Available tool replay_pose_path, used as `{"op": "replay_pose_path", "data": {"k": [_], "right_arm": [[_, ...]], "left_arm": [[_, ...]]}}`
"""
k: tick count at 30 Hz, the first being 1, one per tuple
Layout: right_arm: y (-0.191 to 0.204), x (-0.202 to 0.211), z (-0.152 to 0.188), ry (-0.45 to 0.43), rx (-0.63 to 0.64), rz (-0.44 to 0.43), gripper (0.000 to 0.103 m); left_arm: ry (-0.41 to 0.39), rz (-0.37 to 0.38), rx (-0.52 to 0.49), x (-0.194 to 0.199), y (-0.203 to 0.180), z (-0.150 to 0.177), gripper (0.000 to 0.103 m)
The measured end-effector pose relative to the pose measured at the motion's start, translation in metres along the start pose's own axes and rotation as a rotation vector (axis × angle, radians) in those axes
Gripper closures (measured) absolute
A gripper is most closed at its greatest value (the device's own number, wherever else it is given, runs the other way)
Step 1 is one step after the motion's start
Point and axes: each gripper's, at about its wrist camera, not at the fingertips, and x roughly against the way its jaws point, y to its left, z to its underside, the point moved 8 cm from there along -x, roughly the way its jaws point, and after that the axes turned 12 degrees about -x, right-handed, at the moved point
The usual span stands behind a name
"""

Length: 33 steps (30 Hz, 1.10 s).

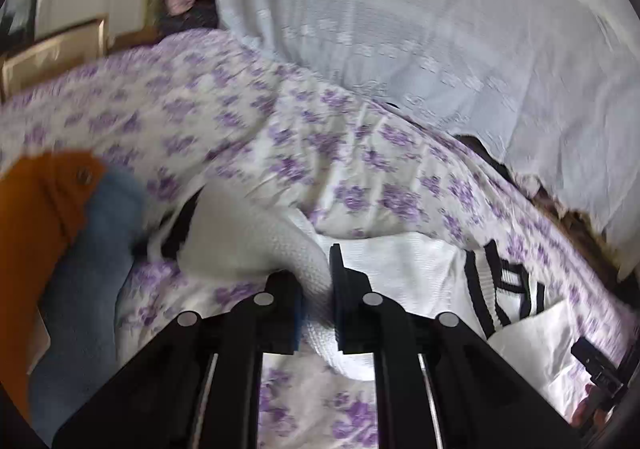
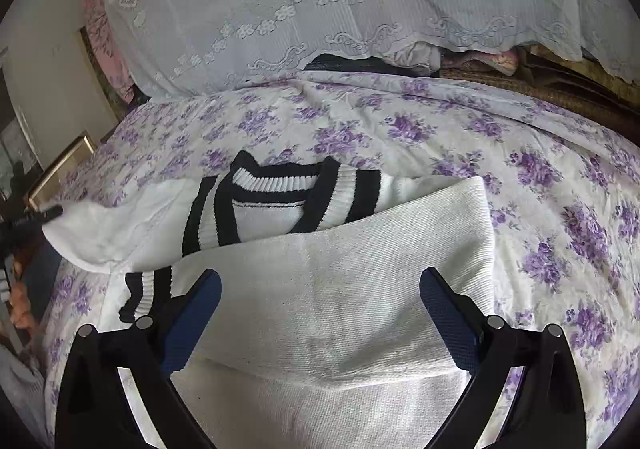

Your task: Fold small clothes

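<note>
A white knit sweater (image 2: 340, 289) with black-striped collar (image 2: 280, 189) lies on the bed, one part folded across its body. In the right wrist view my right gripper (image 2: 320, 272) hovers open just above the folded white knit, its blue pads (image 2: 444, 309) wide apart and holding nothing. In the left wrist view my left gripper (image 1: 316, 269) is shut on a bunched piece of the white knit (image 1: 256, 233), lifted off the sheet. The rest of the sweater (image 1: 420, 269) and its striped collar (image 1: 504, 285) lie to the right. The left gripper's black tip (image 2: 48, 214) shows at the sleeve end.
The bed is covered by a purple-flowered sheet (image 2: 520, 169). A pale lace cover (image 2: 320, 9) drapes a pile at the back. A blurred orange part (image 1: 36, 217) and blue fabric (image 1: 88, 289) fill the left of the left wrist view. A wooden frame (image 2: 60, 169) stands by the wall.
</note>
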Motion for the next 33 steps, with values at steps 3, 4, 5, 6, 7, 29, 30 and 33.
{"op": "replay_pose_path", "data": {"k": [3, 4, 5, 6, 7, 29, 30, 33], "right_arm": [[-0.01, 0.0, -0.002, 0.019, -0.044, -0.011, 0.003], [-0.015, 0.002, -0.004, 0.016, -0.072, -0.015, 0.003], [-0.022, 0.003, -0.006, 0.014, -0.108, -0.021, 0.003], [-0.028, 0.004, -0.006, 0.018, -0.145, -0.022, 0.003], [-0.037, 0.005, -0.007, 0.029, -0.189, -0.025, 0.003], [-0.092, 0.023, -0.022, 0.03, -0.313, -0.015, 0.003], [-0.092, 0.023, -0.022, 0.032, -0.31, -0.016, 0.003], [-0.091, 0.022, -0.022, 0.032, -0.303, -0.015, 0.003]], "left_arm": [[-0.007, 0.018, -0.063, 0.006, -0.03, -0.012, 0.093], [-0.01, 0.033, -0.084, 0.008, -0.043, -0.016, 0.093], [-0.015, 0.045, -0.103, 0.01, -0.054, -0.018, 0.093], [-0.02, 0.061, -0.127, 0.012, -0.069, -0.021, 0.093], [-0.024, 0.076, -0.152, 0.013, -0.083, -0.023, 0.093], [0.189, 0.16, -0.683, -0.063, -0.318, 0.107, 0.09], [0.156, 0.125, -0.717, -0.06, -0.321, 0.109, 0.089], [0.148, 0.128, -0.774, -0.039, -0.323, 0.113, 0.038]]}}
